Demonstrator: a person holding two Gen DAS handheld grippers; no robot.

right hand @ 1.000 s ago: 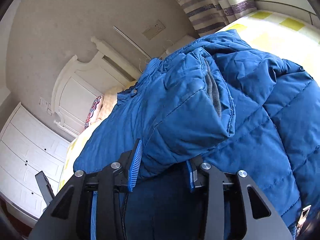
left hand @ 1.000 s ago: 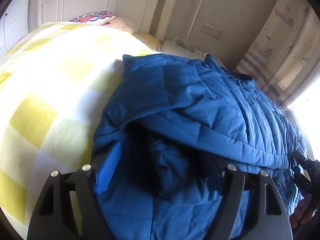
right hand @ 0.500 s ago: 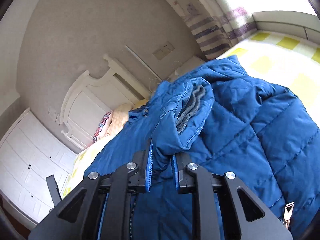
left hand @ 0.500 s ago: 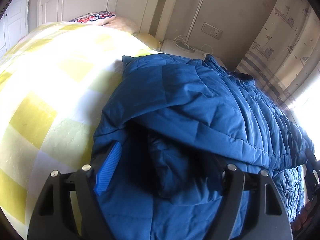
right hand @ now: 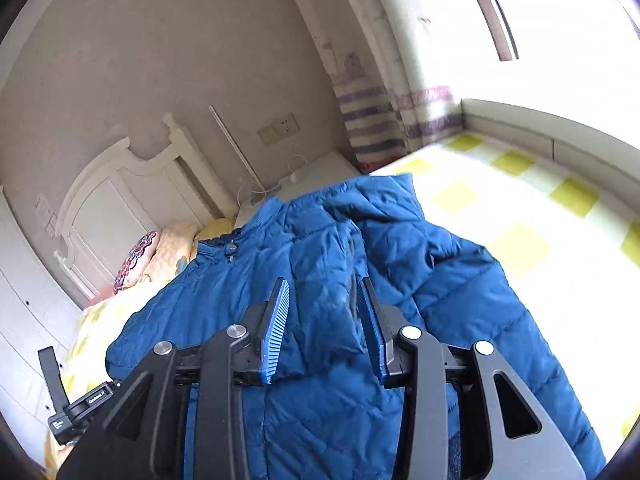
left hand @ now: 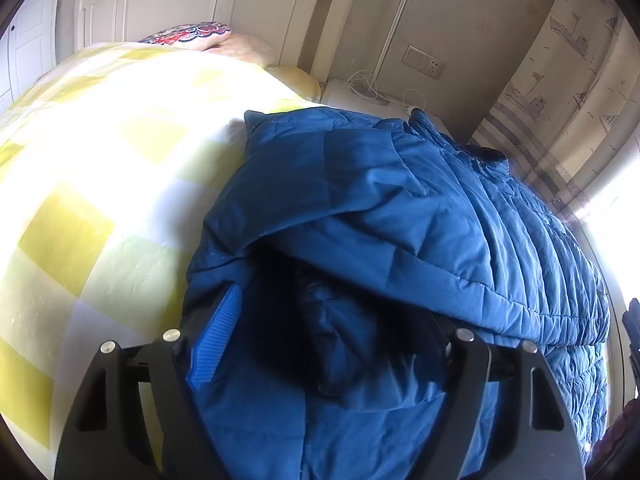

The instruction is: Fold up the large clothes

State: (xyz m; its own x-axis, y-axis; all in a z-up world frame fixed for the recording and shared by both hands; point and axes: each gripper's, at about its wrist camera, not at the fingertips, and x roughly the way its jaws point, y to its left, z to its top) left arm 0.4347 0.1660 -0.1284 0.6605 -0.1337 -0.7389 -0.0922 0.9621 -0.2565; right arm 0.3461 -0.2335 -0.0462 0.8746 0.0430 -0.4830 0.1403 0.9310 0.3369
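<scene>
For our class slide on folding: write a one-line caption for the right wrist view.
Right gripper, just opened, above the blue puffer jacket spread on a yellow-checked bed.

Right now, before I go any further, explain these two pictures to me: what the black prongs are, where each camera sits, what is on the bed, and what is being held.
There is no robot here. A person carries a two-fingered clamp in each hand, and each clamp has a camera looking along its fingers. One picture comes from the left gripper, the other from the right gripper. A blue padded jacket lies on a bed with a yellow checked cover. The left gripper stands wide around a bunch of jacket and seems not to be squeezing it. The right gripper's jaws have just been opening, and nothing is pinched between them.
</scene>
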